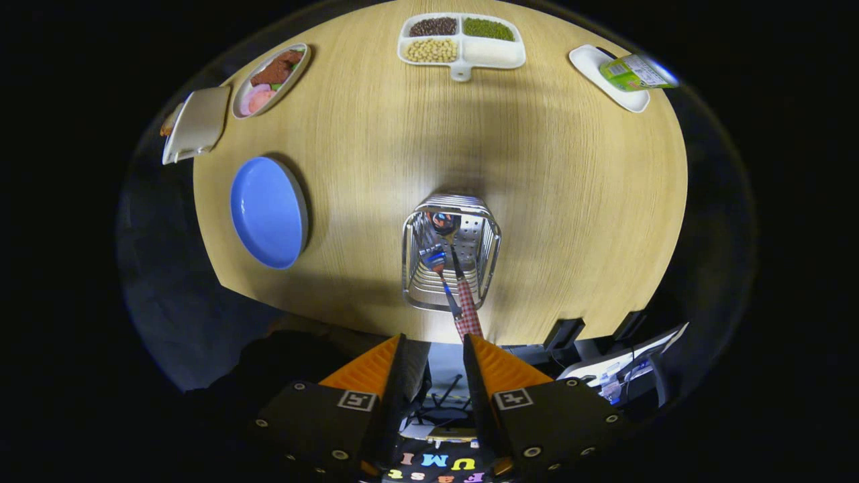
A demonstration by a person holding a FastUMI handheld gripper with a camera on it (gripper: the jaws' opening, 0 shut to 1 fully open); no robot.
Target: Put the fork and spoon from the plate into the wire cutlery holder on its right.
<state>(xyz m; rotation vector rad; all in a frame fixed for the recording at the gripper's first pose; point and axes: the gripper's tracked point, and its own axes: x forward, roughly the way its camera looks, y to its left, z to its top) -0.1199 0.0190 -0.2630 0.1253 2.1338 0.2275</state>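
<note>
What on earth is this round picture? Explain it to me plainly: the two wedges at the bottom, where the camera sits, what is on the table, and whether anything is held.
The camera rides on a hand-held gripper and looks forward along its two fingers; those are the wedges. A person carries it; there is no robot arm. The view looks down on a round wooden table.

Just ahead of the fingers stands a wire cutlery holder. A spoon with a checked handle and a fork already stand in it, handles pointing up toward the camera. To the holder's left lies a blue plate, bare. Beyond are a divided tray of beans, a dish of food, a pale lidded box and a white dish with a green packet.

Nothing is held: the fingers stand apart, with the spoon's handle end close ahead of the gap.
</note>
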